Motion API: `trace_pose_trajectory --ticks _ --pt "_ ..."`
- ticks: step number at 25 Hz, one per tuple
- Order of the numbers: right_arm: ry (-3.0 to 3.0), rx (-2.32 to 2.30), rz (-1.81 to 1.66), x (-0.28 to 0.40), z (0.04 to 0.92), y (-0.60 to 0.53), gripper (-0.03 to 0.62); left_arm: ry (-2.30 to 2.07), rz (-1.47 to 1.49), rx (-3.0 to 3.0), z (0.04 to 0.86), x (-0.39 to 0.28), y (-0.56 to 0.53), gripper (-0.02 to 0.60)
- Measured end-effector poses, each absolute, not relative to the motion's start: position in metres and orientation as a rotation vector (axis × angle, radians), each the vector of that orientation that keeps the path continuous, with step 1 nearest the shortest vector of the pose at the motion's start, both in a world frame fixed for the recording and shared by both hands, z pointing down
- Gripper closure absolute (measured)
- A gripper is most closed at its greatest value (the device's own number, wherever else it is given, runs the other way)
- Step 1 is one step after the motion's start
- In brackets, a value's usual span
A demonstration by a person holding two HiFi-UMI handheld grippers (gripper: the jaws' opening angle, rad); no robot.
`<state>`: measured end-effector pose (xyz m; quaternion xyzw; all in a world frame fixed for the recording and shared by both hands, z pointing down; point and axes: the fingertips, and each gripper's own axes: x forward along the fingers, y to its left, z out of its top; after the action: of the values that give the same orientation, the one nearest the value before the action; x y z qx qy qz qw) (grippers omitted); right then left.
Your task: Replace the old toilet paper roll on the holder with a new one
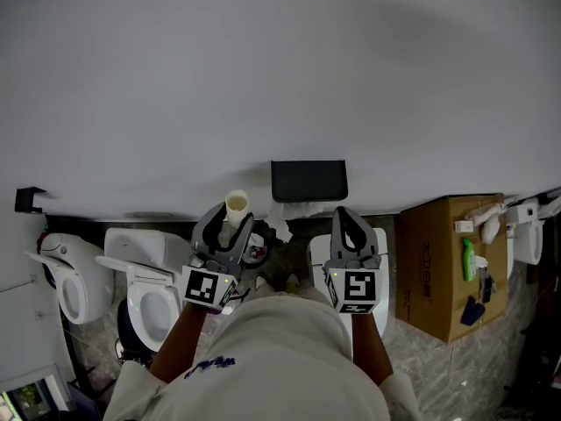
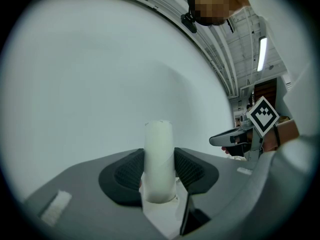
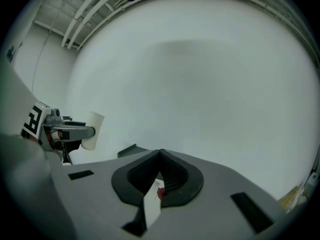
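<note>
Head view: left gripper [image 1: 230, 228] gripping bare cardboard tube [image 1: 237, 204]. Tube sticking up just left of black holder [image 1: 308, 181] on white wall [image 1: 263, 77]. Right gripper [image 1: 343, 222] pointing at wall under holder's right end. Brown box [image 1: 443, 270] sitting at right.

Left gripper view: jaws staying half open, pads pressing both sides of upright tube.

Right gripper view: jaws squeezing fully together, holding nothing. Tube showing at far left.

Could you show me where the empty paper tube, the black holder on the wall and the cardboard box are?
empty paper tube [image 2: 159, 154], left gripper view, middle of its side.
black holder [image 1: 308, 181], head view, centre of its front.
cardboard box [image 1: 429, 296], head view, its brown side face.
</note>
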<state>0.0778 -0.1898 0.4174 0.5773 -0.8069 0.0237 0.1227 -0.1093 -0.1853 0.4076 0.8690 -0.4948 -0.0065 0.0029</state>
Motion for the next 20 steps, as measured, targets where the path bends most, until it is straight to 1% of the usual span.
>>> trace_pose_trajectory --ticks 20 --pt "-2.346 1.655 0.067 0.0791 0.4209 -0.1963 0.591 -1.531 -0.012 2.735 0.4089 -0.1008 -0.1929 0.388"
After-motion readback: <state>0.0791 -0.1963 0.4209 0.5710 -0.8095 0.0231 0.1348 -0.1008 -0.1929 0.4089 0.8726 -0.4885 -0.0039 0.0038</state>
